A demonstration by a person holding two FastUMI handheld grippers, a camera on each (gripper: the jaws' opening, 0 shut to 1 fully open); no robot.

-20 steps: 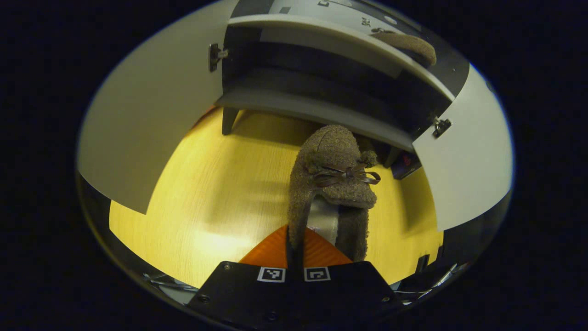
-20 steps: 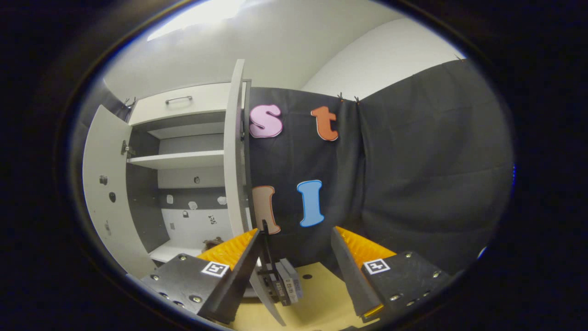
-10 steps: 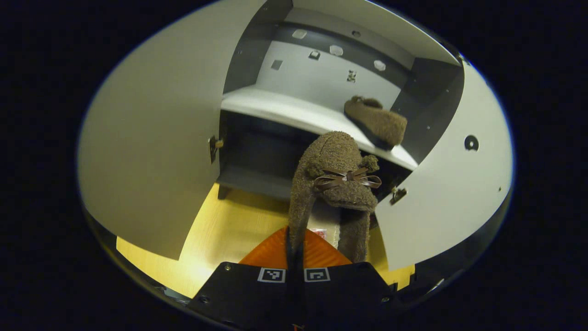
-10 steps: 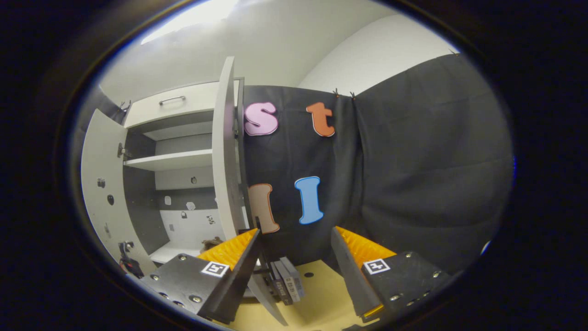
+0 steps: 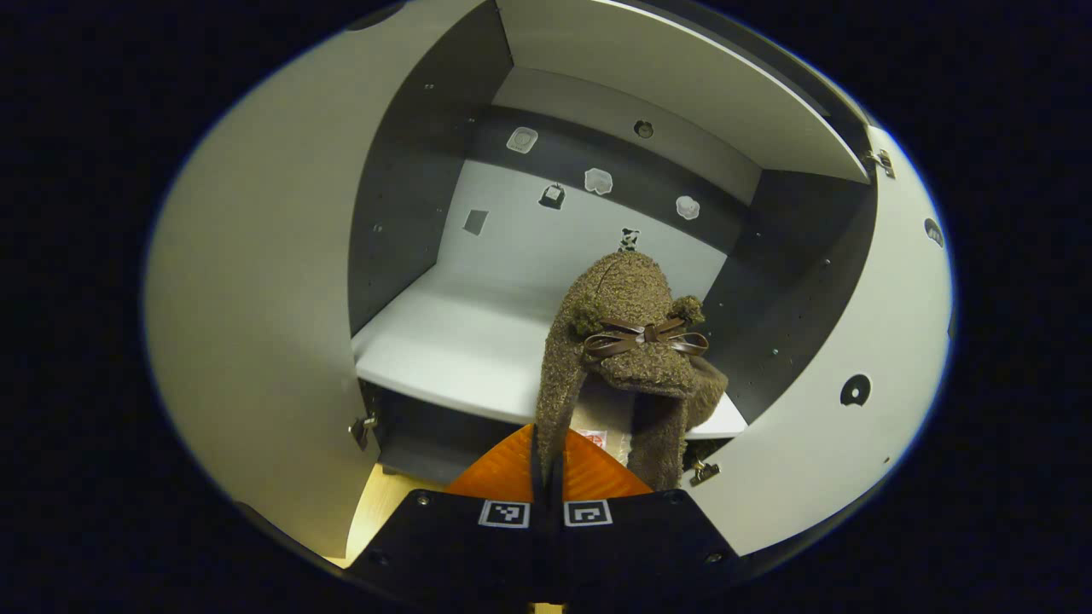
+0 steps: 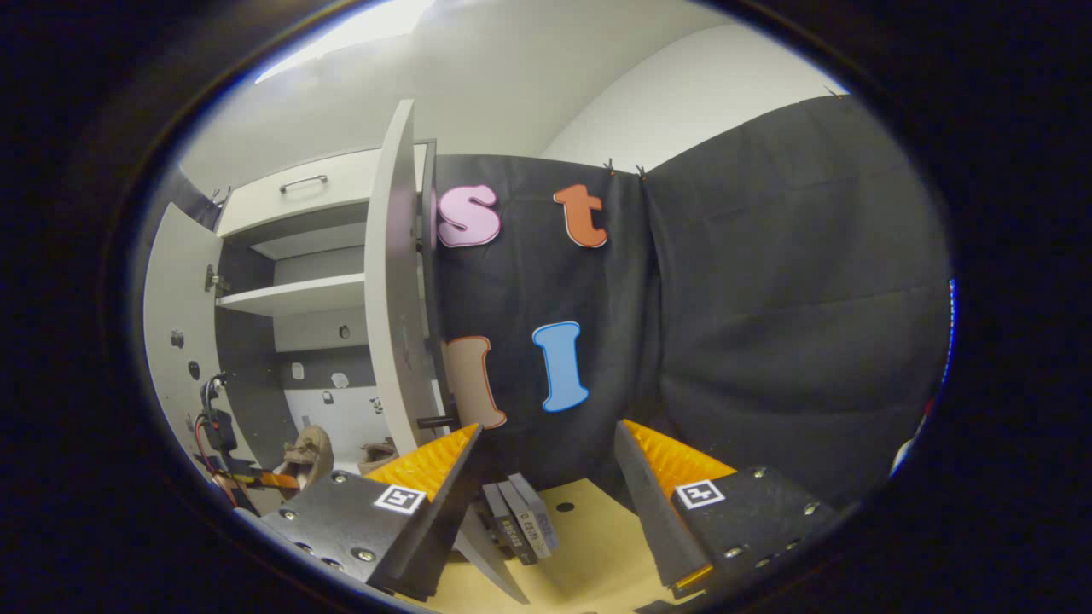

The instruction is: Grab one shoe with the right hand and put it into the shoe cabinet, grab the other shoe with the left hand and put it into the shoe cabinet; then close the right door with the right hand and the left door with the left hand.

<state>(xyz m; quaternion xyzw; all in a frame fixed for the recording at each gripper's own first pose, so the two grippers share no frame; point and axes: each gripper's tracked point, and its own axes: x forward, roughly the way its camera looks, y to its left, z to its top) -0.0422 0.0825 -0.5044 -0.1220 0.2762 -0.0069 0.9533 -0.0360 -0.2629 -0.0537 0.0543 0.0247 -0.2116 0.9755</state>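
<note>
My left gripper (image 5: 546, 443) is shut on the side wall of a brown fuzzy shoe (image 5: 631, 341) with a ribbon bow. It holds the shoe up just in front of the white lower shelf (image 5: 461, 350) of the open shoe cabinet. The other brown shoe (image 5: 710, 390) lies on that shelf, mostly hidden behind the held one. In the right gripper view, my right gripper (image 6: 548, 431) is open and holds nothing. It stands off to the right of the cabinet's right door (image 6: 388, 281). The held shoe (image 6: 309, 452) and the shelved shoe (image 6: 380, 452) are small at the lower left.
Both cabinet doors stand wide open, the left door (image 5: 256, 298) and the right door (image 5: 853, 401) flanking the opening. An upper shelf (image 6: 290, 294) and a drawer with a handle (image 6: 303, 183) sit above. Several small grey blocks (image 6: 516, 529) lie on the yellow wooden table (image 6: 589, 546).
The left gripper has risen and moved forward with the shoe, from over the table to the lower shelf opening. The right gripper has drifted slightly right and stayed open.
</note>
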